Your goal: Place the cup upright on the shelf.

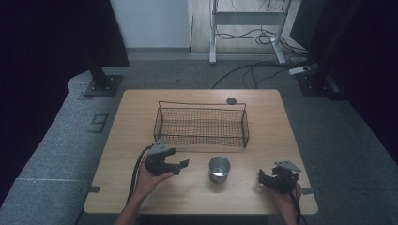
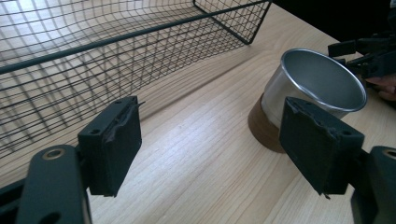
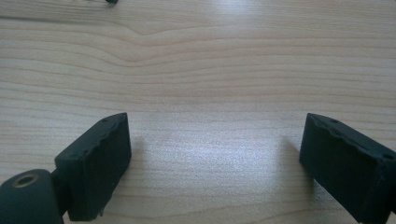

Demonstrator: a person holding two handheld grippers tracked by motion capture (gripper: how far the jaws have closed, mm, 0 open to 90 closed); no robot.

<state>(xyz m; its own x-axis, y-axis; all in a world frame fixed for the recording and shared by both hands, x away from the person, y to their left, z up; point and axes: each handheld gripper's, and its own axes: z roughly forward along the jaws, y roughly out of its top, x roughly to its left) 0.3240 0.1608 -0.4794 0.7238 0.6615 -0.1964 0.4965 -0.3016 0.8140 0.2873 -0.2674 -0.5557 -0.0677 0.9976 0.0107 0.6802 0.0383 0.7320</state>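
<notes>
1. Left tool sits near the left of the tabletop, jaws spread wide with nothing between them, aimed right toward the steel cup
2. The cup stands upright near the middle of the near edge, just this side of the wire basket, apart from both tools
3. Right tool waits at the near right corner, jaws gaping over bare wood in its own view, gripping nothing
4. Risk one: the cup looks light and smooth, so a jaw arriving off-centre could nudge it over or send it skidding
5. Risk two: a pinch high on that thin rim could let it squirt out
6. Risk three: the basket's near wall is close behind, so a low carry could clip the wire
</notes>
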